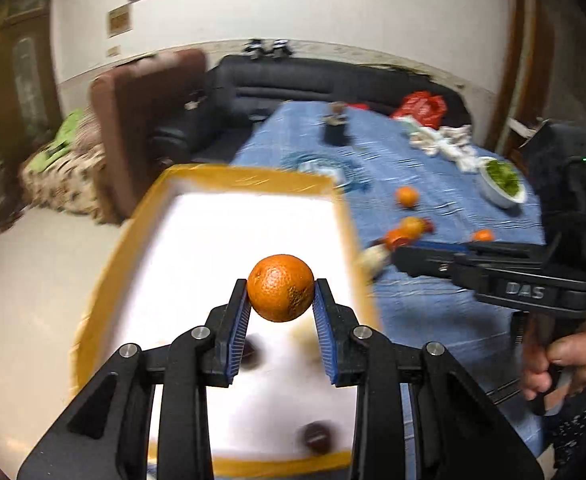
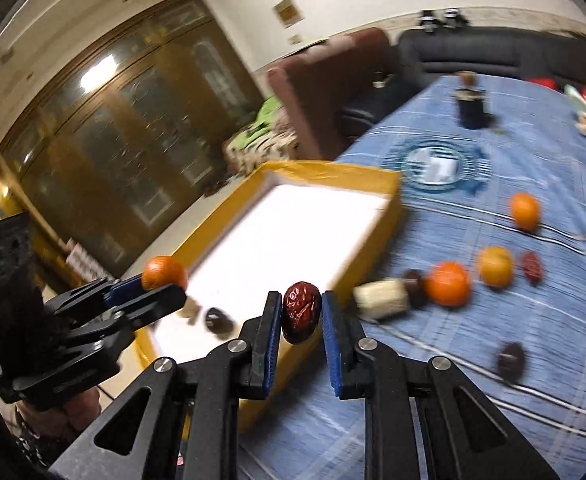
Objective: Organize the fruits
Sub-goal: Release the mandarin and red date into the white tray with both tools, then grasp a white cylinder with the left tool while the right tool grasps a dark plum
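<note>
The letters "DAS" are printed in grey on the black body of the right gripper, as seen in the left wrist view; no other writing can be read.

An orange is held between the blue pads of the left gripper, whose fingers are closed on its two sides. The orange is round, with a bright pitted skin and a small brown mark low on its right side. It is held above the white floor of a yellow box, in which two dark fruits are seen, blurred.

A red date is gripped between the fingers of the right gripper. It is dark red, wrinkled and shiny, and it is held upright just beside the near corner of the box. More oranges and dark dates are scattered on the blue tablecloth.
</note>
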